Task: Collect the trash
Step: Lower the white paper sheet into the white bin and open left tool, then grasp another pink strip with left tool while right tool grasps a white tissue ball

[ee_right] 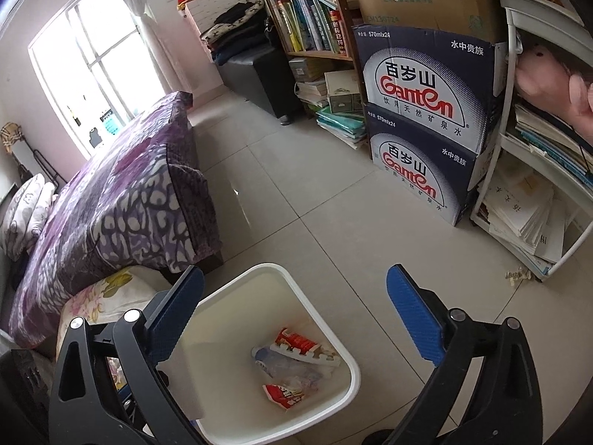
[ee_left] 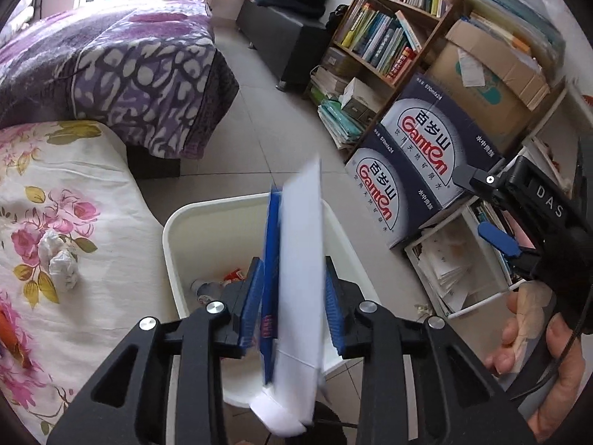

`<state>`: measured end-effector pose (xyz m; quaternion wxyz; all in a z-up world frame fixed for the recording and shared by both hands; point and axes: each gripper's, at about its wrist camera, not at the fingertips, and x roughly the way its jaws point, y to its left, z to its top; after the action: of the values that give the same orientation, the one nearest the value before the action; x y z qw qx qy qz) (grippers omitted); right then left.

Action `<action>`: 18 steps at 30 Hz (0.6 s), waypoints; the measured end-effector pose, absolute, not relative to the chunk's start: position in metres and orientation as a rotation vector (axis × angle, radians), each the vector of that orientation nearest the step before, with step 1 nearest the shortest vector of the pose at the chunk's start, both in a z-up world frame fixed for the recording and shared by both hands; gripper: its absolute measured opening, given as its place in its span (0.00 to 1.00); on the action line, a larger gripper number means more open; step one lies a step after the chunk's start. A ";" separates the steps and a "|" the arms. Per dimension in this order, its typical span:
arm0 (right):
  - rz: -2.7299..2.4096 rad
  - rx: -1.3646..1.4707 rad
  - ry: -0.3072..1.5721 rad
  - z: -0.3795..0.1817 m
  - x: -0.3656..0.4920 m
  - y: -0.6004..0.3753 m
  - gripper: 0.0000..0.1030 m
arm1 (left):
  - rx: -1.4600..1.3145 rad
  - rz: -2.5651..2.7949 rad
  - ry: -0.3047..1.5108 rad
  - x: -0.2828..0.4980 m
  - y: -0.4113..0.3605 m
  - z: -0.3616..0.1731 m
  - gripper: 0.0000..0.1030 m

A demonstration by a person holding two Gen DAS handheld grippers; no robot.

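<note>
A flat white and blue carton (ee_left: 298, 278), motion-blurred, stands on edge between the blue pads of my left gripper (ee_left: 292, 300), directly over the white trash bin (ee_left: 174, 259). Gaps show between the pads and the carton, so the jaws stand open. The bin (ee_right: 348, 374) holds red wrappers (ee_right: 296, 343) and a crushed plastic bottle. Two crumpled white tissues (ee_left: 59, 261) lie on the floral cushion (ee_left: 55, 222) left of the bin. My right gripper (ee_right: 292, 319) is wide open and empty above the bin; it also shows in the left wrist view (ee_left: 489, 200) at the right.
Two stacked Ganten water boxes (ee_right: 422, 118) stand on the tiled floor right of the bin, beside a bookshelf (ee_right: 311, 18) and a white wire rack of papers (ee_right: 530, 215). A bed with a purple blanket (ee_right: 122, 193) lies to the left.
</note>
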<state>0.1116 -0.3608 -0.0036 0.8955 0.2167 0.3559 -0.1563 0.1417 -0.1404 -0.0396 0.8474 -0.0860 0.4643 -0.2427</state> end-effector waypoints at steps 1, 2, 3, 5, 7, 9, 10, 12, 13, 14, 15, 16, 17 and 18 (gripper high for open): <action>-0.322 0.450 0.738 -0.004 0.112 -0.361 0.92 | -0.178 -0.506 0.979 0.142 -0.140 -0.039 0.32; -0.321 0.449 0.739 -0.003 0.112 -0.361 0.92 | -0.177 -0.502 0.979 0.142 -0.139 -0.039 0.32; -0.318 0.445 0.741 -0.003 0.113 -0.360 0.93 | -0.172 -0.491 0.977 0.141 -0.136 -0.037 0.35; -0.308 0.440 0.741 -0.001 0.115 -0.357 0.93 | -0.153 -0.471 0.969 0.141 -0.128 -0.034 0.38; -0.294 0.425 0.744 0.000 0.118 -0.350 0.93 | -0.127 -0.439 0.959 0.141 -0.120 -0.032 0.44; -0.277 0.413 0.753 0.000 0.122 -0.340 0.93 | -0.112 -0.402 0.957 0.142 -0.106 -0.030 0.47; -0.270 0.408 0.758 0.000 0.125 -0.335 0.93 | -0.104 -0.383 0.958 0.144 -0.099 -0.029 0.47; -0.251 0.392 0.768 -0.001 0.130 -0.323 0.93 | -0.070 -0.327 0.953 0.145 -0.084 -0.030 0.50; -0.244 0.384 0.772 -0.001 0.132 -0.317 0.93 | -0.052 -0.298 0.951 0.145 -0.076 -0.031 0.53; -0.231 0.368 0.779 -0.002 0.136 -0.308 0.93 | -0.041 -0.274 0.951 0.145 -0.068 -0.032 0.54; -0.225 0.359 0.783 -0.003 0.138 -0.302 0.93 | -0.027 -0.238 0.955 0.146 -0.056 -0.034 0.54; -0.216 0.350 0.788 -0.003 0.140 -0.295 0.93 | -0.020 -0.216 0.958 0.147 -0.049 -0.036 0.54; -0.198 0.332 0.798 -0.005 0.145 -0.284 0.93 | -0.011 -0.189 0.962 0.147 -0.041 -0.037 0.55; -0.191 0.320 0.802 -0.006 0.147 -0.279 0.93 | 0.001 -0.152 0.965 0.148 -0.031 -0.039 0.56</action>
<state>0.1472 -0.2786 -0.0056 0.9037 0.1550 0.3882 -0.0923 0.1482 -0.0307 -0.0387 0.8831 0.0004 0.4635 -0.0732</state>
